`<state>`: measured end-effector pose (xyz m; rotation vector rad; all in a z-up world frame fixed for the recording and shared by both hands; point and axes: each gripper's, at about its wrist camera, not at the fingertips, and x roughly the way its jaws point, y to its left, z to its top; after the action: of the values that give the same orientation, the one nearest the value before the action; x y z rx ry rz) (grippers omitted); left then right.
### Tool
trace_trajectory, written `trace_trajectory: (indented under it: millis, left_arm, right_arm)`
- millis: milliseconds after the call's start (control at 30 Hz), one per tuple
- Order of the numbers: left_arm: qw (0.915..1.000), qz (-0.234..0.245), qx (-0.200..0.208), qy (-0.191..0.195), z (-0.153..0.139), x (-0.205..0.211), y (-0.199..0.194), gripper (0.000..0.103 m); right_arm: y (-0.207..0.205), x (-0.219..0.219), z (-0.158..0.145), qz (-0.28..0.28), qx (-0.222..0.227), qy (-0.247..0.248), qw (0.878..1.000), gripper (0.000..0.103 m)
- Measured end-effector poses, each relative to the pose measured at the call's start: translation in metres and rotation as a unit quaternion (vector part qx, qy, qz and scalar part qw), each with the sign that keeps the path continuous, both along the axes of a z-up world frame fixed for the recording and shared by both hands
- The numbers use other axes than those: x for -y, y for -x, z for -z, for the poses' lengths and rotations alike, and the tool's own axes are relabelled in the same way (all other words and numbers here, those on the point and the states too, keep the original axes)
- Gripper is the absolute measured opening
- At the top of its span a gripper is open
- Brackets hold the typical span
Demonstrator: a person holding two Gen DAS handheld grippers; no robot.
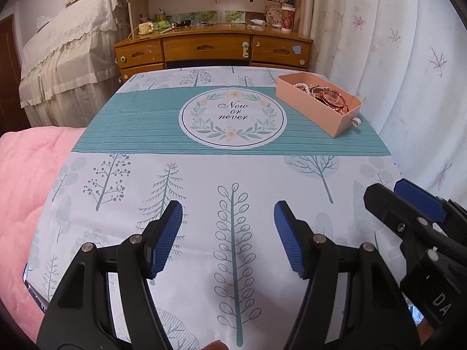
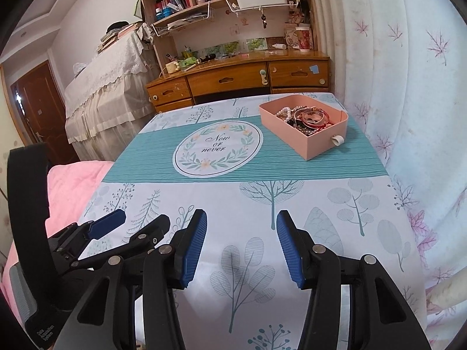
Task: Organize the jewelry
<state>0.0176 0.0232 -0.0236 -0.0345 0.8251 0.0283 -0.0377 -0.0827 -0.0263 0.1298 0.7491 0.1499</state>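
A pink open box (image 1: 313, 110) stands at the far right of the table, with a small white pull loop on its near end. It holds a heap of jewelry (image 1: 324, 95): pearl strands, red bangles and beads. In the right wrist view the same box (image 2: 292, 138) and jewelry (image 2: 306, 116) sit ahead and slightly right. My left gripper (image 1: 227, 213) hovers low over the near tablecloth, open, with nothing between its blue pads. My right gripper (image 2: 241, 218) is open and empty too. The two are side by side: the right gripper (image 1: 389, 189) shows beside the left, and the left gripper (image 2: 138, 221) shows at that view's left edge.
A tree-print tablecloth (image 1: 233, 175) with a teal band and a round "Now or never" emblem (image 1: 233, 118) covers the table. A pink blanket (image 1: 26, 192) lies on the left, a white curtain (image 1: 408, 73) hangs on the right. Behind the table stand a cluttered wooden desk (image 1: 210, 46) and lace-covered furniture (image 1: 70, 58).
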Motion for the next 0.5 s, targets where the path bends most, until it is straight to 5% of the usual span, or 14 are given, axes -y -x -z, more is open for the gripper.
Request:
trace_trajectory:
  millis: [500]
  left_arm:
    - [0.9999,0.012,-0.003,-0.004,0.0039,0.0039,-0.0012,0.063]
  right_arm:
    - [0.0003,0.0008,0.003,-0.008,0.002,0.002,1.0,0.051]
